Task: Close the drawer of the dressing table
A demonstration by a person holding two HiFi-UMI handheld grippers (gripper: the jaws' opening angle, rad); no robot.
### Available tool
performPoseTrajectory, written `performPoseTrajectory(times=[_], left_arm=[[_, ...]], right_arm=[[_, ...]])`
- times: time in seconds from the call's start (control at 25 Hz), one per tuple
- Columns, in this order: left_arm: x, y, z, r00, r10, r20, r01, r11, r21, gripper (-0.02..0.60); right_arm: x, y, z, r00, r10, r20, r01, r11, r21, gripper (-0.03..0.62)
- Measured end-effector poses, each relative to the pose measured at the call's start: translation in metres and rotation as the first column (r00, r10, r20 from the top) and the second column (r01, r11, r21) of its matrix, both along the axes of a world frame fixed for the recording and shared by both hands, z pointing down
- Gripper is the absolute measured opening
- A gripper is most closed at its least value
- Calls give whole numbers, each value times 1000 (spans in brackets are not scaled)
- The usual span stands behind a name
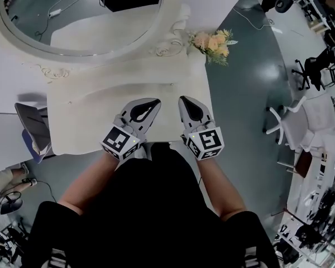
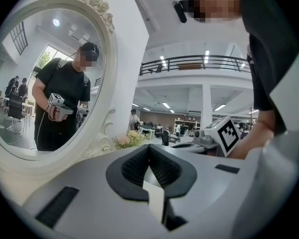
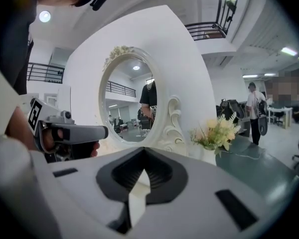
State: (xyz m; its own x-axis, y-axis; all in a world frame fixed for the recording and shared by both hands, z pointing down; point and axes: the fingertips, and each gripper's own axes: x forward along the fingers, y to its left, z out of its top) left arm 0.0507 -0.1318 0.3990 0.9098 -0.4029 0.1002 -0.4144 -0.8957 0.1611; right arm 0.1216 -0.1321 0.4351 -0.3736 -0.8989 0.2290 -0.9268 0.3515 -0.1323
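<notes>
Findings at this moment.

Left gripper [image 1: 154,101]: I hold it over the front part of the dressing table [image 1: 89,127], with its nose aimed towards the oval mirror [image 1: 72,10]. In its own view the jaws stand together at the tips, with nothing between the black pads.

Right gripper [image 1: 183,99]: I hold it just beside the left one, parallel and aimed the same way. The two noses are near each other but apart. In its own view the jaws are pressed closed tip to tip and hold nothing.

Both marker cubes sit at the rear of the grippers, at the front edge of the tabletop [image 1: 100,105] and close to my body. From above I cannot tell whether either gripper touches the tabletop.

Drawer: I cannot make it out in any view. The front face of the dressing table lies under the tabletop's front edge and behind my torso, so I cannot read the drawer's position.

Other items: a bunch of pale flowers [image 1: 213,42] stands at the far right corner of the tabletop, beside the mirror's carved white frame. The mirror rises from the back of the tabletop.
</notes>
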Motion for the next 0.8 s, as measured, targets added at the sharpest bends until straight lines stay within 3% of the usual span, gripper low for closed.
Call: performPoseTrajectory(times=[0.16, 0.8], left_arm=[[-1, 5, -9, 1000, 7, -12, -7, 1000, -4, -5], [-6, 20, -30, 999, 19, -28, -18, 999, 35, -5]], right_arm=[[-5, 13, -23, 999, -21, -40, 23, 999, 49, 2], [-16, 44, -73, 997, -62, -36, 66, 990, 122, 2]])
